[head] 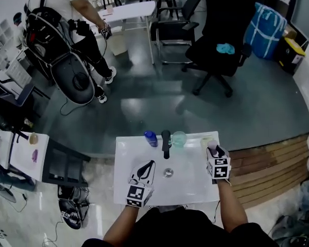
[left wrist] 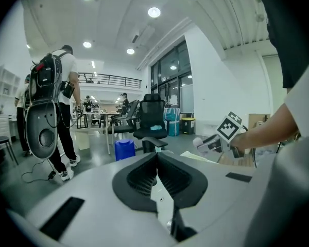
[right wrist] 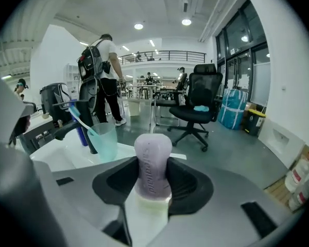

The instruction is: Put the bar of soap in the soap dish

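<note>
Right gripper view is showing right gripper [right wrist: 152, 183] clamping soap [right wrist: 152, 158] mid-frame, dish [head: 205, 140] awaiting it; left gripper [left wrist: 156, 174] is idling closed, empty.

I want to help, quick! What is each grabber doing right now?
Left gripper: closed, nothing in it.
Right gripper: closed on the purple bar of soap.

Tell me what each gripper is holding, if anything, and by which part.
Right gripper: the purple bar of soap, pinched on its sides at the lower half, top end free. Left gripper: shut, nothing held.
</note>
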A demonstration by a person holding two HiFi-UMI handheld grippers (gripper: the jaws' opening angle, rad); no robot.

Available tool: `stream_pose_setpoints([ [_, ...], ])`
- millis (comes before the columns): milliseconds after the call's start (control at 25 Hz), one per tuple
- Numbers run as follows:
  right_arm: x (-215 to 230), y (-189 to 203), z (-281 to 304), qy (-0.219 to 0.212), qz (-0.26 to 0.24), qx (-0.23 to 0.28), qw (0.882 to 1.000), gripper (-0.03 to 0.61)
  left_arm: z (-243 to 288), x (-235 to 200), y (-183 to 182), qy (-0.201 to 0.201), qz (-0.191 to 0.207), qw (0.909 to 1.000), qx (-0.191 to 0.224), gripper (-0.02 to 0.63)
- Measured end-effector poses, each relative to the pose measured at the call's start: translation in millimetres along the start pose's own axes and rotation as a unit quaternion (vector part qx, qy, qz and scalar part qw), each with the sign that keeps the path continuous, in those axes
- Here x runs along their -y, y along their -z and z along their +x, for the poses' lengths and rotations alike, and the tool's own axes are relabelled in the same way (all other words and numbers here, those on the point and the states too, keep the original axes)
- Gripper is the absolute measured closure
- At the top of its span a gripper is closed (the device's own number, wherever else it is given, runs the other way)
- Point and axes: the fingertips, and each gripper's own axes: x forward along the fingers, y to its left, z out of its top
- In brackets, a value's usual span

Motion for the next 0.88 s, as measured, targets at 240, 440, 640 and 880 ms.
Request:
stream_pose_setpoints([
  [240, 13, 21, 29, -0.009, 0.017, -0.083, 0.996, 0.391, -4, -17, -3, -0.024, -0.010, 0.9997, 0.001, 0.592],
  [440, 16, 31, 45, -0.016, 0.017, -0.143, 0.989, 0.391, 0, -23, -3, -0.032, -0.009, 0.9994, 0.006, 0.592],
  [640, 15, 41, 58, -0.012, 0.024, -0.172, 0.985, 0.391, 2, -23, -5, -0.028, -0.007, 0.9995, 0.009, 0.592],
  [880, 17, 41, 60, -0.002, 0.022, -0.175, 0.984, 0.388, 2, -27, -5, -0.036, -0.008, 0.9993, 0.009, 0.592],
])
